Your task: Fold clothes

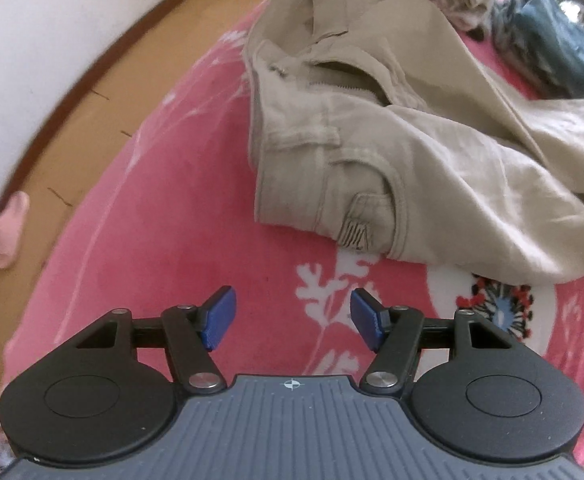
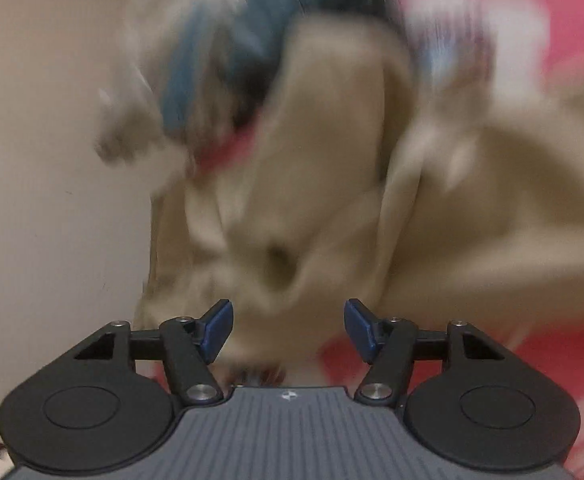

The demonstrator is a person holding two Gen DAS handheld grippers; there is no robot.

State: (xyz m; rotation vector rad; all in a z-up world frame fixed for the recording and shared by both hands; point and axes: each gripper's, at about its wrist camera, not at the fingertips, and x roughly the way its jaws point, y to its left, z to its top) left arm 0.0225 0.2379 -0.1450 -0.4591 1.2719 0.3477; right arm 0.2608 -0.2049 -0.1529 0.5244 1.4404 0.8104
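Note:
Beige trousers point(image 1: 372, 152) lie crumpled on a pink flowered blanket point(image 1: 164, 208), waistband and open zip toward the left. My left gripper point(image 1: 292, 316) hovers above bare blanket just in front of the waistband, open, with nothing between its blue pads point(image 1: 220, 316). The right wrist view is heavily blurred. There the beige cloth point(image 2: 332, 208) fills the middle, and my right gripper point(image 2: 288, 326) stands open close over it, its blue pads point(image 2: 218, 330) apart and free of the fabric.
A heap of dark blue and patterned clothes point(image 1: 548, 32) lies at the far right of the bed. Left of the blanket run a brown floor point(image 1: 64, 156) and a white wall point(image 1: 32, 40). A pale pink sock point(image 1: 10, 228) lies near the wall.

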